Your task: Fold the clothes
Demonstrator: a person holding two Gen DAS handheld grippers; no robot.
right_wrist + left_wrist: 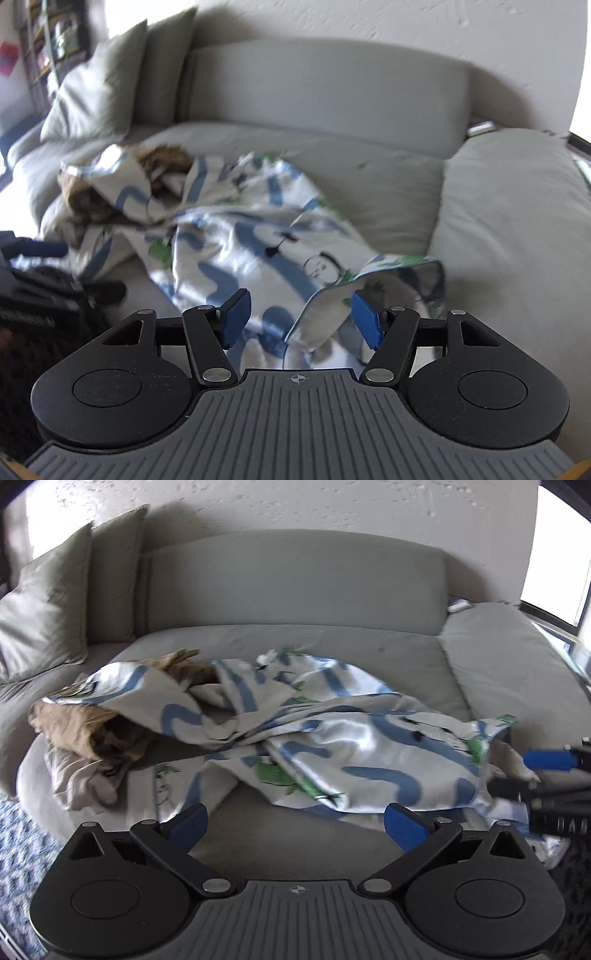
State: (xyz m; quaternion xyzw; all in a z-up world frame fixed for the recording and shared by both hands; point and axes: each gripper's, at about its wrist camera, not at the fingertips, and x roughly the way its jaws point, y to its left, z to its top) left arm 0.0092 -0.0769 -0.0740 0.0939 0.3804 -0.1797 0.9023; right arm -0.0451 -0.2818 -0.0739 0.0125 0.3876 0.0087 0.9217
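Patterned cloth [258,236] blurred; its edge sits between spread right gripper [301,319] fingers, contact unclear. Left gripper [295,825] fingers spread, empty, cloth just ahead. Tan garment [74,727] half buried beyond.

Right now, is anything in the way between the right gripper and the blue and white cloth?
Nothing visible is. The right gripper is open, and a raised edge of the blue and white cloth sits in the gap between its fingers. The brown garment lies far back on the sofa.
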